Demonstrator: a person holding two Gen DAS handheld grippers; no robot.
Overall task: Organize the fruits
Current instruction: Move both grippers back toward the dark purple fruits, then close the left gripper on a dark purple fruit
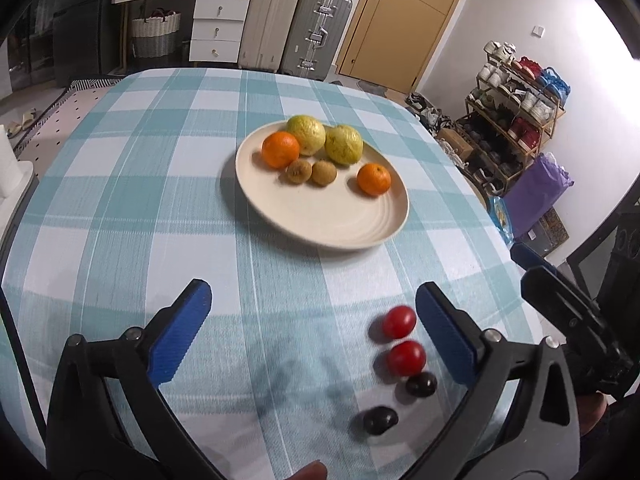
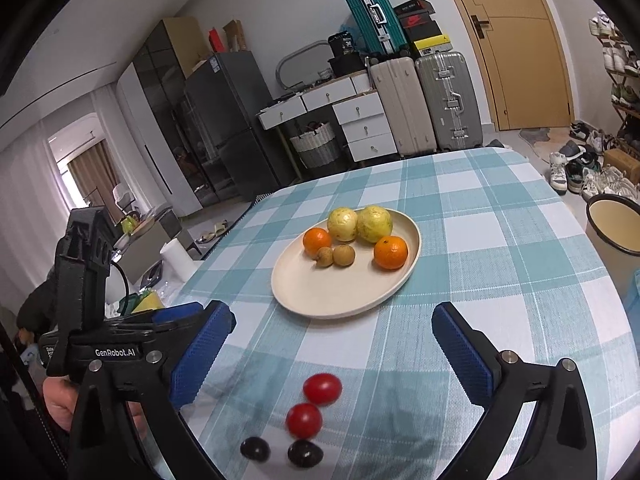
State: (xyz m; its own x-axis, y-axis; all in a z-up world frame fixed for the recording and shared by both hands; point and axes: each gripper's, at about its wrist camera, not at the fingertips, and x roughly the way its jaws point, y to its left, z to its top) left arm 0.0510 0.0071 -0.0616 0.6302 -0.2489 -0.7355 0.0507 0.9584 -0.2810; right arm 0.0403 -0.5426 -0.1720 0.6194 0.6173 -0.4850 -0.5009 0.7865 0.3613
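**Li:** Fruit on the left first. On the cream plate (image 1: 320, 216) I see one orange (image 1: 280, 149), then two yellow-green round fruits (image 1: 306, 134) behind it, two small brown fruits (image 1: 299, 171) in the middle, and a second orange (image 1: 373, 178) at the right side. The plate stands in the middle of the checked tablecloth (image 1: 120, 184).

**Ana:** And the loose fruit?

**Li:** Near the front edge of the table: two cherry tomatoes (image 2: 322, 389) and two small dark fruits (image 2: 255, 448), close together, none on the plate. They lie well apart from it.

**Ana:** What about the grippers?

**Li:** The left gripper (image 1: 314, 328) has its fingers spread wide and nothing between the pads. The tomatoes lie just inside its right finger, not centred. The right gripper (image 2: 334, 348) is also spread wide and empty; the tomatoes lie below the gap between its fingers.

**Ana:** What can go wrong, in your opinion?

**Li:** I think three things. The small fruits are round and smooth, so one pad that touches first can push a tomato away, perhaps over the table edge. Too strong a squeeze can crush a tomato. Also, both grippers are near the same group, so they can knock each other or scatter the neighbours.

**Ana:** So one hand at a time?

**Li:** I judge yes, and centred over one fruit.
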